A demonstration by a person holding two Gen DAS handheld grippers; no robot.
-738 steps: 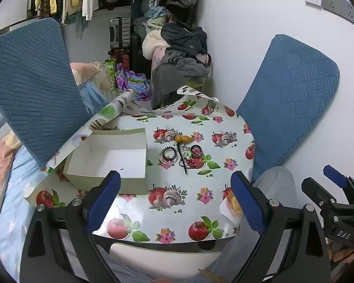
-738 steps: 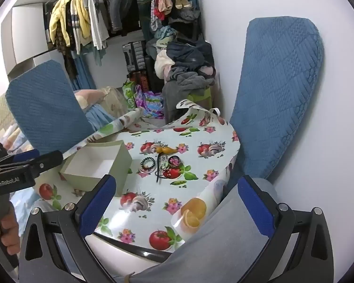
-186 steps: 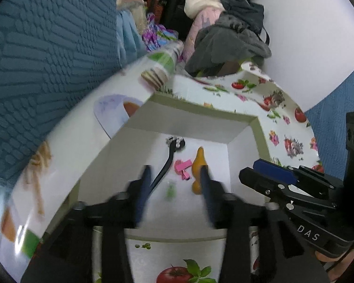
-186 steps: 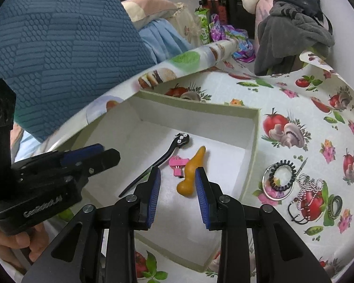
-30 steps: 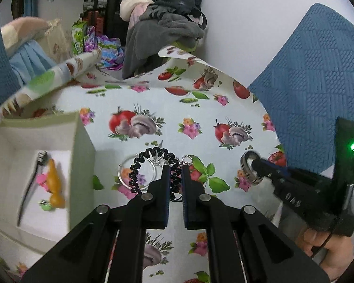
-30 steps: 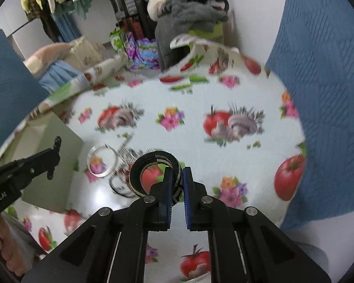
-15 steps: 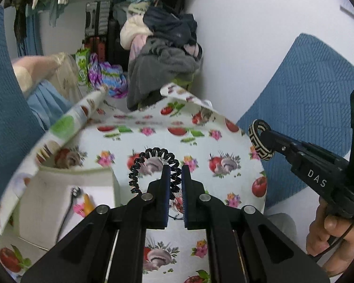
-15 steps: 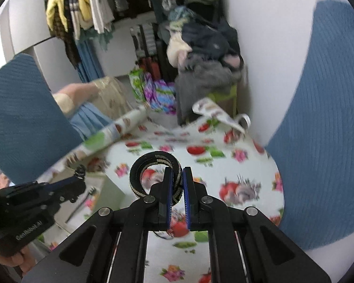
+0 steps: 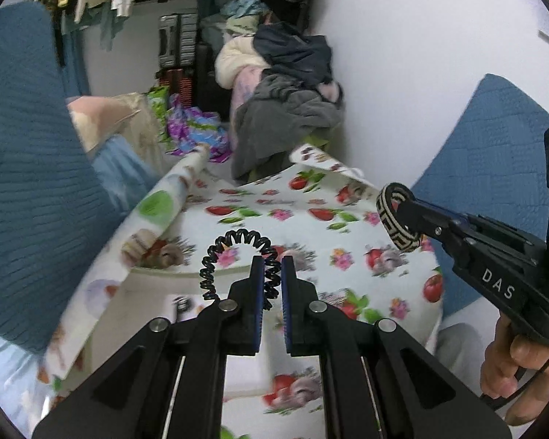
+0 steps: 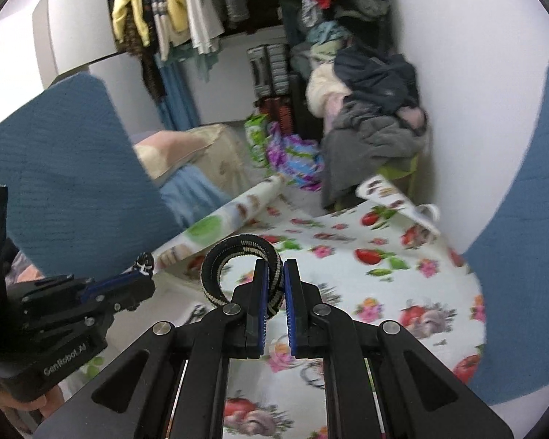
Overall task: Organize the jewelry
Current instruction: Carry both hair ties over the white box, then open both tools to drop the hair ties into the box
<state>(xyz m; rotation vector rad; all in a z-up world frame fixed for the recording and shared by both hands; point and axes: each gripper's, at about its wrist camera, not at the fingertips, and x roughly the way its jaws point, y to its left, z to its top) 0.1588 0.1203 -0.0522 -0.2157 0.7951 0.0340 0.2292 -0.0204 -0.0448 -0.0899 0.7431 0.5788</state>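
Note:
My left gripper [image 9: 272, 269] is shut on a black spiral hair tie [image 9: 238, 241] and holds it in the air above the white open box [image 9: 150, 289]. My right gripper [image 10: 274, 272] is shut on a black-and-cream patterned bangle [image 10: 234, 252], also held high above the table. The bangle also shows in the left wrist view [image 9: 397, 216], to the right of the hair tie. The left gripper also shows in the right wrist view [image 10: 144, 265], low at the left. A black clip [image 9: 181, 303] lies in the box. More jewelry [image 10: 311, 375] lies blurred on the fruit-print tablecloth [image 10: 377, 285].
Blue quilted chair backs stand at the left [image 9: 29, 183] and right [image 9: 494, 153]. A pile of clothes [image 9: 285, 73] sits beyond the table against the white wall. The tablecloth's far left edge is rolled up [image 9: 172, 190].
Both grippers have lifted their items off the table and swung left. The box has come nearer under the left gripper.

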